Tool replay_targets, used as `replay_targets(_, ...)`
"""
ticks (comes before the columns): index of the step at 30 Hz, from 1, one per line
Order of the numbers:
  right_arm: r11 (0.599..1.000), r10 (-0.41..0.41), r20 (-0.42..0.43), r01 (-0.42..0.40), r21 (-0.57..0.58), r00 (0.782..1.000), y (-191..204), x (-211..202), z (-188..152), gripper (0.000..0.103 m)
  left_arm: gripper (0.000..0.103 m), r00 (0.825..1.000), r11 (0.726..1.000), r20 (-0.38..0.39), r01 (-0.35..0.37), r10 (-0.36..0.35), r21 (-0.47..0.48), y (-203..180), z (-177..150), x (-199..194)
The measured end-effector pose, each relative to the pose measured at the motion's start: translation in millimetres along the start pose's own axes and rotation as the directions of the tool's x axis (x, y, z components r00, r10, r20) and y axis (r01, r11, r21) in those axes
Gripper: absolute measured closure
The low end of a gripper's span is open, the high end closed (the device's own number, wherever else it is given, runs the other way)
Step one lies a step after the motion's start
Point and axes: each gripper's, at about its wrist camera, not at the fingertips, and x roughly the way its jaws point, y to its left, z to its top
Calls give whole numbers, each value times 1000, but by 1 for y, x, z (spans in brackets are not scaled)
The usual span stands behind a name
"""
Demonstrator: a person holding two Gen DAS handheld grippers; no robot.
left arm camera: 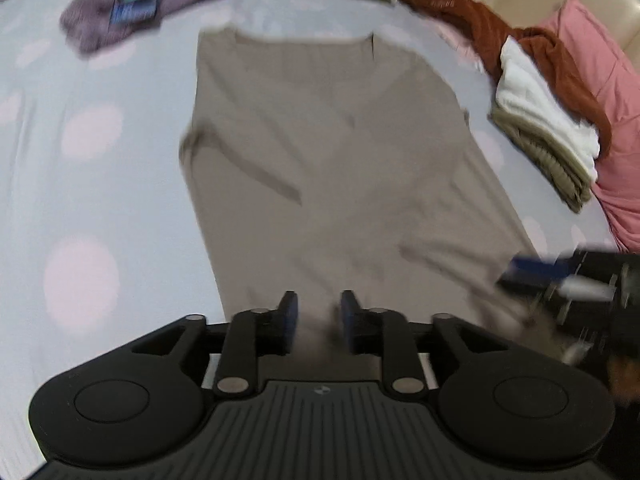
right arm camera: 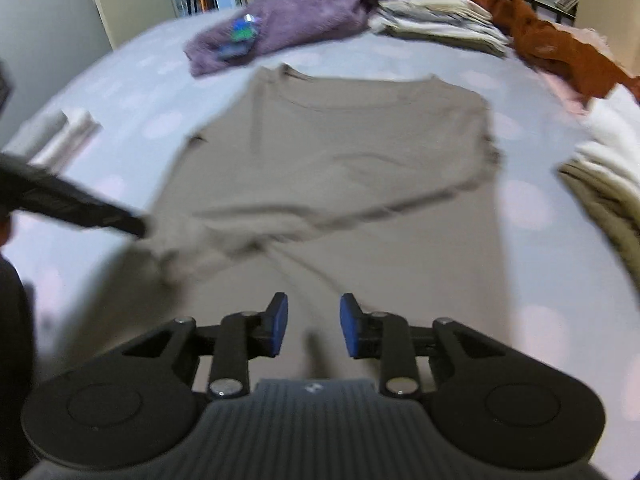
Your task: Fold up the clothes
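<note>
Taupe shirt (left arm camera: 332, 152) lies spread on the bed (left arm camera: 92, 184), collar at 12 o'clock, hem toward the cameras, sleeves folded in over the body. Bed cover is pale lilac with faint pink dots. Left tool (left arm camera: 318, 320) hangs over the shirt's near end, blue-padded jaws parted by a narrow gap, only flat fabric showing between them, nothing gripped. Right tool (right arm camera: 313, 326) likewise over the near end, jaws parted a little, nothing held. In the right wrist view the left tool appears as a dark blurred bar at 9 o'clock, its tip at the shirt's left edge, where the cloth is bunched; whether it touches cannot be told from the blur. Purple fleece garment (right arm camera: 296, 12) lies just beyond the collar at 11 o'clock, with a small bright blue-green patch on it. Folded pale stack (right arm camera: 436, 20) at 1 o'clock; rust-coloured garment (right arm camera: 560, 48) beside it at 2 o'clock. Folded white and olive pile (left arm camera: 548, 136) at 3 o'clock of the shirt, pink pillow (left arm camera: 616, 120) behind. Small folded white piece (right arm camera: 68, 136) at 9 o'clock, apart from the shirt.
</note>
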Motion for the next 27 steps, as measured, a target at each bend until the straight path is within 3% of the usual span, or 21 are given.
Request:
replay_targets(3, 999, -28, -61, 29, 13, 998, -44, -21, -12, 68, 61, 998, 996, -24, -52, 51, -71, -3, -28, -7)
replay_targets(6, 998, -21, -127, 29, 63, 992, -85, -36, -31, 65, 56, 995, 989, -38, -93, 89, -113, -8, -49, -16)
replay_targets(13, 976, 62, -249, -6, 220, 966, -145, -47, -74, 64, 54, 989, 983, -81, -133, 124, -127, -19, -78, -28)
replay_targets(20, 952, 140, -337, -34, 304, 931, -154, -25, -96, 64, 48, 975, 966, -147, -190, 166, -174, -20, -110, -33)
replay_targets(27, 949, 145, -326, -38, 312, 934, -152, -28, -97, 71, 47, 973, 964, -155, -199, 173, -174, -15, -127, -34)
